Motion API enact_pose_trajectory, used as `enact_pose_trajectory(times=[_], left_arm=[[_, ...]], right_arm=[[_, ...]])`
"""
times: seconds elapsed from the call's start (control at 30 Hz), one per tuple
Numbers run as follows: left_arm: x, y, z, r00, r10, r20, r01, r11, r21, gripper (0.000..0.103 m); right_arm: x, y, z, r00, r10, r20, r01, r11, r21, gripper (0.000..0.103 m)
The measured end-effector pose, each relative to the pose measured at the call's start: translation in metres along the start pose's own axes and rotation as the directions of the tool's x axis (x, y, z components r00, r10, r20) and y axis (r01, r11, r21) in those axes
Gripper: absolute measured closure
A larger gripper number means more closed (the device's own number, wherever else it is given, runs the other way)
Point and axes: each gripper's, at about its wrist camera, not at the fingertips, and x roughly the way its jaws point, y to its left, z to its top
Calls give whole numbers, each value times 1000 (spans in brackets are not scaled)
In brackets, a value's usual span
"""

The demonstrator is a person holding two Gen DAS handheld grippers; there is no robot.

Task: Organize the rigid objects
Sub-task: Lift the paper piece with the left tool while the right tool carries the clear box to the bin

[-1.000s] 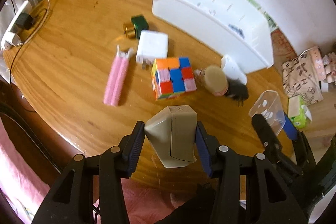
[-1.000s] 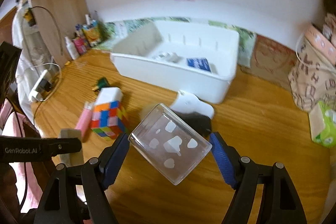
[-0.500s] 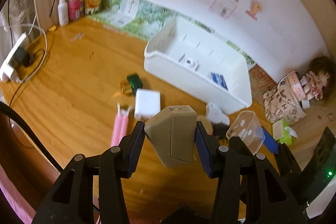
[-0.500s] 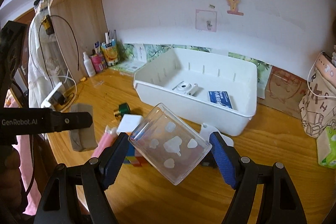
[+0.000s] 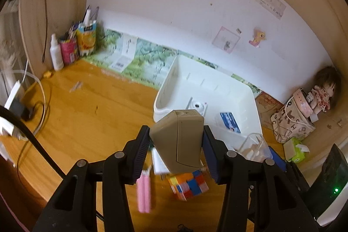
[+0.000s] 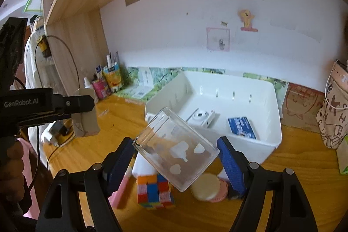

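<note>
Up in the air, the left gripper [image 5: 176, 146] squeezes one tan plastic block [image 5: 179, 140] with a slanted side, and the right gripper [image 6: 177, 159] squeezes one see-through box [image 6: 176, 150] with white hearts, tipped sideways. Just past them, one white bin [image 6: 269, 140] sits on the wooden desk [image 5: 87, 110], holding one white toy camera [image 6: 202, 116] and one blue card [image 6: 241, 125]. Down below lie one color cube [image 6: 155, 191] and one pink stick [image 5: 143, 192].

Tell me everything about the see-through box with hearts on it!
The clear plastic box looks rigid and see-through, with rounded corners and white heart shapes printed on its side. It looks empty. It is tilted, lifted above the wooden desk, and clamped between the blue pads of the right gripper.
</note>
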Motion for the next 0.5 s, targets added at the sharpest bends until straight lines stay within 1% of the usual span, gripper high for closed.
enact_pose_trajectory(times=[0.2,0.33,0.5], left_arm=[[12,3,26,1000,-14,19,12,997,72,52],[22,-2,43,999,-27,34,22,990,141,52],[37,-7,60,998,-56,36,48,980,193,52]], right_arm=[[10,6,16,997,-50,59,50,999,8,24],[18,7,25,992,-81,94,80,997,12,24],[29,6,34,984,-121,134,120,993,20,24]])
